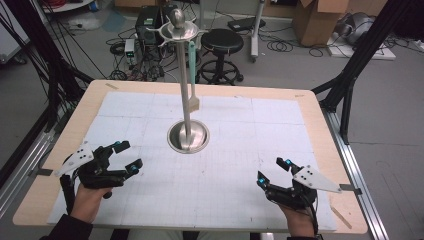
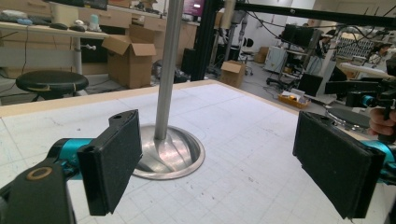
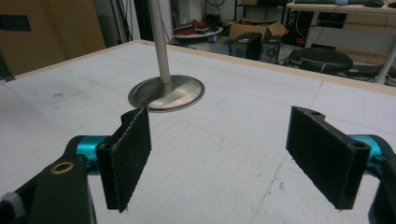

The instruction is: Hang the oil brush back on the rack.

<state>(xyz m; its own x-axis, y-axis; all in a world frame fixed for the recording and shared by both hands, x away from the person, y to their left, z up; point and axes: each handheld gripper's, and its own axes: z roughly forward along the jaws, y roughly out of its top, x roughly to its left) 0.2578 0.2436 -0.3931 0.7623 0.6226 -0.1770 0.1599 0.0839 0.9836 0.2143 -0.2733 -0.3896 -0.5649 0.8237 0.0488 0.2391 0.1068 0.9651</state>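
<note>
– Left gripper [image 1: 128,156] and right gripper [image 1: 274,170]?
– Both spread wide, holding nothing, low at the table's [image 1: 300,107] near corners.
– And the metal stand [image 1: 188,136]?
– Upright mid-table, well apart from both, a spatula [image 1: 192,80] hanging from its top

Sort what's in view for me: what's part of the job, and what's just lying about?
Job:
metal stand
spatula hanging from the stand's top
left gripper, jaws open
right gripper, jaws open

Lying about:
black stool
cardboard box
floor cables

Stand [image 1: 188,136] between both hand-held grippers
</note>
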